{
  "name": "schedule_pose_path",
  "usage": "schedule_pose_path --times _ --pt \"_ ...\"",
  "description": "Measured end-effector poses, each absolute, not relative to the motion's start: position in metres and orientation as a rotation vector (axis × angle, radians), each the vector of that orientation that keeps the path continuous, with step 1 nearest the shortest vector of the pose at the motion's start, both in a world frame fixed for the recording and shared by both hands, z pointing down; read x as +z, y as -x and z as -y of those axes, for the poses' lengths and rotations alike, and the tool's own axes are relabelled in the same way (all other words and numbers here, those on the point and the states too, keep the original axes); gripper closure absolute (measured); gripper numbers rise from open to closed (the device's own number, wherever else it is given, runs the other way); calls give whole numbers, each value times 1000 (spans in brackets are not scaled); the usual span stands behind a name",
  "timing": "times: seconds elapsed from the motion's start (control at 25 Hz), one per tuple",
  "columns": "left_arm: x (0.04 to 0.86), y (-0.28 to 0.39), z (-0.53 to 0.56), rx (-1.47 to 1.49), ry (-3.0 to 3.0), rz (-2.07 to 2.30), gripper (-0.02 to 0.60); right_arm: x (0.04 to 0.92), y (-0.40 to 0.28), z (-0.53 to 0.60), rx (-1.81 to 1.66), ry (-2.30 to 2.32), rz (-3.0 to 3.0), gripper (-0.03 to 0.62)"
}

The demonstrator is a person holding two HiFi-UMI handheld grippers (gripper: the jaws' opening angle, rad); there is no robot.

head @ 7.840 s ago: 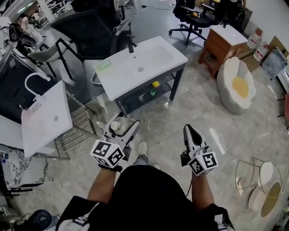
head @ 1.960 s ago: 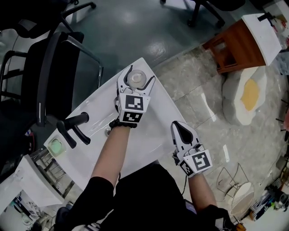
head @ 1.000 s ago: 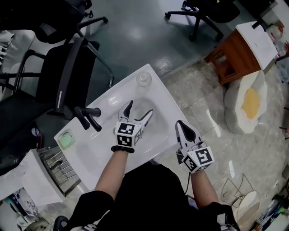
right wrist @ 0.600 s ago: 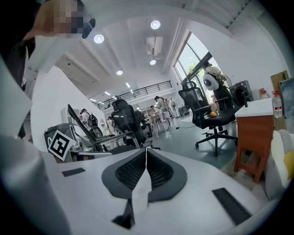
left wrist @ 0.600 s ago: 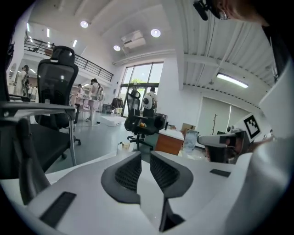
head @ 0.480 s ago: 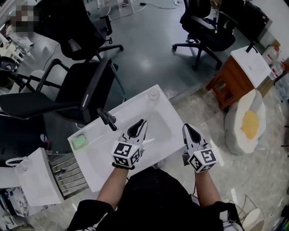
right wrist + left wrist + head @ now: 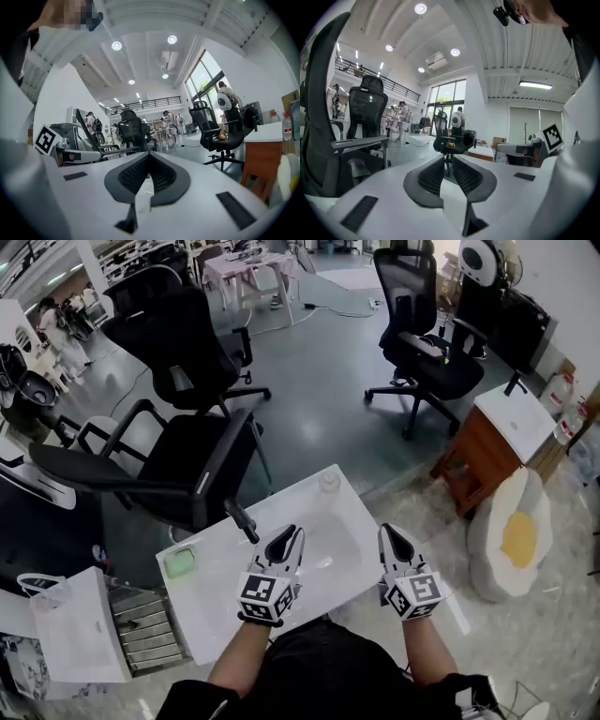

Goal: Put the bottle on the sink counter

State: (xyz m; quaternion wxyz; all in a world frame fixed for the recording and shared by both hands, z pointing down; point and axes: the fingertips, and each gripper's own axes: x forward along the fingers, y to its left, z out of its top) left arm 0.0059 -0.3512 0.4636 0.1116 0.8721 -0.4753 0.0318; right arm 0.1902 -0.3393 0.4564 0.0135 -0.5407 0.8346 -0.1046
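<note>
The bottle (image 7: 329,481), small and clear, stands upright on the far right corner of the white sink counter (image 7: 211,601). My left gripper (image 7: 296,532) hovers above the counter's near part, well short of the bottle, shut with nothing between its pads. In the left gripper view the dark ribbed jaws (image 7: 449,160) meet at their tips and point out at the room. To the right of the counter's near edge, my right gripper (image 7: 385,530) is shut and empty too. Its closed jaws (image 7: 149,155) fill the lower middle of the right gripper view.
A black faucet (image 7: 242,519) rises from the counter's back edge, and a green soap bar (image 7: 179,562) lies at its left end. Black office chairs (image 7: 178,465) stand behind. A wooden cabinet (image 7: 483,451) and an egg-shaped cushion (image 7: 514,538) are to the right, and a second white basin (image 7: 70,626) to the left.
The left gripper has drawn back from the bottle toward me and its jaws have gone from open to shut. The head view has tilted up, showing more of the room.
</note>
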Motion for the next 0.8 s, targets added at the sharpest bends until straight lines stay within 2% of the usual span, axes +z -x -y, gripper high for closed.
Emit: schedule_pose_path --times 0.8 --pt "479 -27 344 105 -2569 1311 518 473 -185 329 -382 1676 -2644 565"
